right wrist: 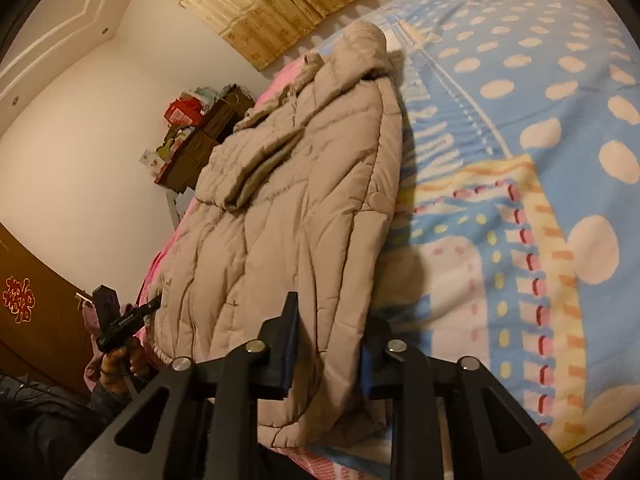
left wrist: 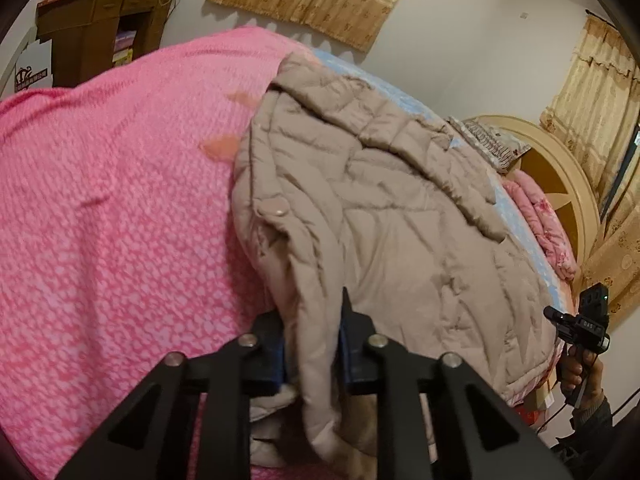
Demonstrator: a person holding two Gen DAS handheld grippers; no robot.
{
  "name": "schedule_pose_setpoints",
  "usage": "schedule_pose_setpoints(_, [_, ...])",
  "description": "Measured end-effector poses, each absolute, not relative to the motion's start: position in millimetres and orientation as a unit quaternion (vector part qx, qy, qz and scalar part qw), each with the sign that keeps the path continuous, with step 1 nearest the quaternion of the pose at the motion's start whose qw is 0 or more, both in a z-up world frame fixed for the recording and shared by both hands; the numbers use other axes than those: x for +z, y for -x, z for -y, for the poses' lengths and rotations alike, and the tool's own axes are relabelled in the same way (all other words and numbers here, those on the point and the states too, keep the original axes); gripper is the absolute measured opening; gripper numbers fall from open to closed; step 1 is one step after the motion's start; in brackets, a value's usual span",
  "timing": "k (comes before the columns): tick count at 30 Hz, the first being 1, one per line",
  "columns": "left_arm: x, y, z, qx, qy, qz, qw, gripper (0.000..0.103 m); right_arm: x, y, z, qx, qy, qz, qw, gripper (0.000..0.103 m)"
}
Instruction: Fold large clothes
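A beige quilted jacket [left wrist: 380, 208] lies spread on the bed, its hood at the far end. In the left wrist view my left gripper [left wrist: 314, 344] is shut on the jacket's near hem, a fold of padded fabric pinched between its pads. In the right wrist view my right gripper [right wrist: 328, 352] is shut on the other near corner of the jacket [right wrist: 288, 208], and the hem hangs between the fingers. Each gripper also shows in the other's view, held by a hand: the right gripper [left wrist: 580, 328] at the jacket's right edge, the left gripper [right wrist: 120, 320] at its left edge.
A pink blanket [left wrist: 100, 200] covers the bed left of the jacket, and a blue dotted blanket [right wrist: 520, 120] covers it on the right. A wooden cabinet [left wrist: 88, 28] with clutter stands past the bed. The curved headboard [left wrist: 560, 184] and folded pink bedding [left wrist: 544, 224] sit far right.
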State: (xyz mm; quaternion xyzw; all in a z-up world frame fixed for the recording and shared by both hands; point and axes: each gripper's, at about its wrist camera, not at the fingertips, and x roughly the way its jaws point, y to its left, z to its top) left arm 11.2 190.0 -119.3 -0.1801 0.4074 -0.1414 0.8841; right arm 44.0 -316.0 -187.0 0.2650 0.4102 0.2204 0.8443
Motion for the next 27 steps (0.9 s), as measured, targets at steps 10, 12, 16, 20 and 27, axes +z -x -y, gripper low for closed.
schedule_pose_setpoints(10, [-139,-14,-198,-0.103,0.215,-0.416,0.878,0.06,-202,-45,316,0.203,-0.289,-0.409,0.842,0.031])
schedule_pose_setpoints(12, [-139,-13,-197,-0.115,0.214,-0.415,0.877,0.057,-201,-41,312,0.207,-0.272,-0.408,0.847,0.032])
schedule_pose_setpoints(16, [-128,-12,-206,-0.16,0.244,-0.406,0.866,0.013,-188,-39,314,0.234,-0.289,-0.394,0.84,0.016])
schedule_pose_setpoints(20, [-98,-18,-211,-0.21,0.292,-0.375,0.854,0.012,-149,-41,327,0.267,-0.333,-0.337,0.839,0.014])
schedule_pose_setpoints(27, [-47,-58,-209,-0.265,0.341,-0.32,0.843,0.01,-92,-80,323,0.281,-0.339,-0.293,0.849,0.011])
